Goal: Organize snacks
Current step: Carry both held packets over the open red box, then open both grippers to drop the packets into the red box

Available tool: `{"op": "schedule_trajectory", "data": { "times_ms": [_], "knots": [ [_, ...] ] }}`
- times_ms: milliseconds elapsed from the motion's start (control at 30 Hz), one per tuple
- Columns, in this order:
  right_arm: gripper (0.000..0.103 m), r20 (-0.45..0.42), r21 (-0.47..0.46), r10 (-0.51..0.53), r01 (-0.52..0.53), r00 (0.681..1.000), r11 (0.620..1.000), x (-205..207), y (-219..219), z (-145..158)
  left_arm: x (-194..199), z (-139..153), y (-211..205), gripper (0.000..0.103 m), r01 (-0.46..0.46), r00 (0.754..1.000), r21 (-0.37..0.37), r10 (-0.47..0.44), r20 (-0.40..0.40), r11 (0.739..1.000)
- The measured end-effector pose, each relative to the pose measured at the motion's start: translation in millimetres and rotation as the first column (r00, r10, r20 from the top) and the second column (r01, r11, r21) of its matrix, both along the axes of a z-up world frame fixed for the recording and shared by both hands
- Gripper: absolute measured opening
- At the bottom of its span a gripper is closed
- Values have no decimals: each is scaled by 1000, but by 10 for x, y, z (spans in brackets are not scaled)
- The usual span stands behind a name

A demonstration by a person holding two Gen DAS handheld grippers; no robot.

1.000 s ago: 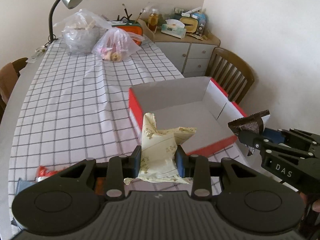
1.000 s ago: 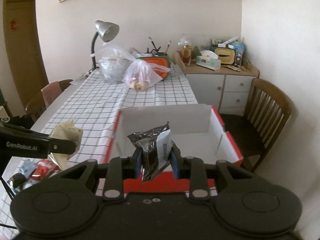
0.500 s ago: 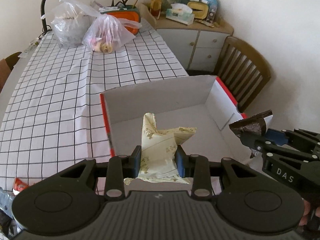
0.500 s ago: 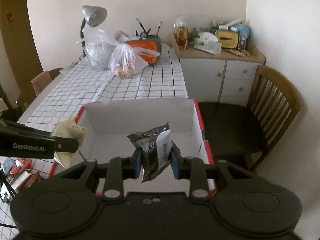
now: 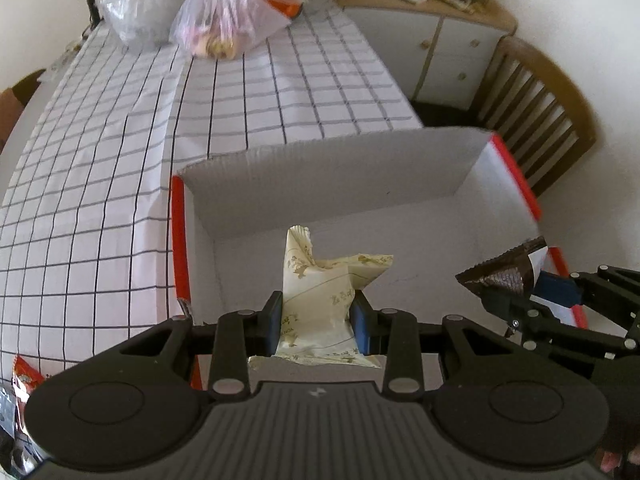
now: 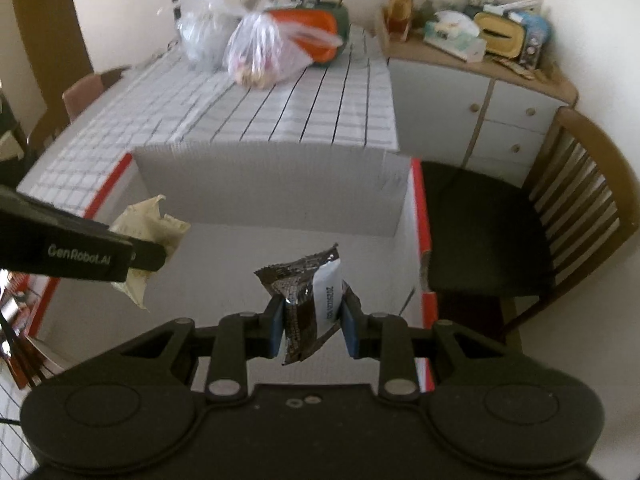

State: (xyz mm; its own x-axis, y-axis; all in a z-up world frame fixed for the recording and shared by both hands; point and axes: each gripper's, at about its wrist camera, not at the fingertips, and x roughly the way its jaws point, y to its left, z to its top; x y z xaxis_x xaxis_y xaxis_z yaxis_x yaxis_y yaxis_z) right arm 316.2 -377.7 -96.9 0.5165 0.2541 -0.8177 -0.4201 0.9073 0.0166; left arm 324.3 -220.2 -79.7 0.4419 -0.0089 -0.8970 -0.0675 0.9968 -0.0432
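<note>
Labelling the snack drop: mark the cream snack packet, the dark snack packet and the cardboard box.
cream snack packet (image 5: 316,300), left wrist view, on the wrapper's middle between the pads.
dark snack packet (image 6: 306,300), right wrist view, on its crinkled dark face.
cardboard box (image 5: 332,172), left wrist view, on its far inner wall.

Checked tablecloth (image 5: 100,184); two clear plastic bags (image 5: 228,20) and orange case (image 6: 312,36) at far end. Wooden chair (image 6: 576,216) beside white cabinet (image 6: 476,108).

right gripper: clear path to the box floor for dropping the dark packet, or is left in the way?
Probably yes. The right gripper, shut on the dark packet, hangs over bare box floor. The left gripper holds its cream packet off to the side, apart from it.
</note>
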Motion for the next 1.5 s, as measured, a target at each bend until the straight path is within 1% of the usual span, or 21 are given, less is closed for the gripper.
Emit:
{"op": "schedule_trajectory", "data": {
  "times_ms": [200, 367, 533, 700, 767, 833, 1000, 1133, 1367, 1467, 1500],
  "knots": [
    [28, -53, -32, 53, -54, 997, 998, 12, 104, -175, 133, -188, -20, 34, -9, 997, 20, 11, -77, 1000],
    [29, -84, -48, 77, -81, 994, 996, -17, 153, -271, 152, -311, -95, 34, 16, 993, 44, -10, -119, 999],
    [30, -101, -54, 87, -93, 991, 994, -31, 148, -324, 156, -400, -122, 34, 33, 988, 48, -25, -150, 998],
    [33, -102, -51, 88, -94, 991, 994, -43, 120, -329, 123, -439, -133, 36, 32, 988, 47, -25, -154, 998],
    [34, -100, -36, 85, -89, 991, 995, -49, 93, -305, 97, -423, -135, 40, 35, 989, 52, -27, -142, 998],
    [37, -90, -22, 81, -84, 993, 996, -57, 61, -254, 84, -404, -114, 44, 31, 991, 41, -26, -130, 999],
    [40, -52, 21, 78, -77, 996, 997, -99, -16, -66, -25, -279, -72, 48, 19, 996, 27, -17, -88, 999],
    [43, -20, 44, 85, -84, 996, 996, -158, -21, 66, -143, -149, -59, 53, 14, 999, 23, -13, -44, 1000],
    [49, 22, 90, 89, -90, 996, 992, -319, -35, 266, -359, 77, -12, 54, 1, 1000, 17, -2, 27, 1000],
    [54, 44, 106, 88, -92, 995, 990, -409, -33, 356, -458, 179, 23, 54, -4, 998, 12, 3, 58, 1000],
    [57, 51, 115, 88, -94, 995, 989, -446, -34, 392, -501, 216, 37, 54, -5, 998, 11, 4, 69, 1000]
  ]
}}
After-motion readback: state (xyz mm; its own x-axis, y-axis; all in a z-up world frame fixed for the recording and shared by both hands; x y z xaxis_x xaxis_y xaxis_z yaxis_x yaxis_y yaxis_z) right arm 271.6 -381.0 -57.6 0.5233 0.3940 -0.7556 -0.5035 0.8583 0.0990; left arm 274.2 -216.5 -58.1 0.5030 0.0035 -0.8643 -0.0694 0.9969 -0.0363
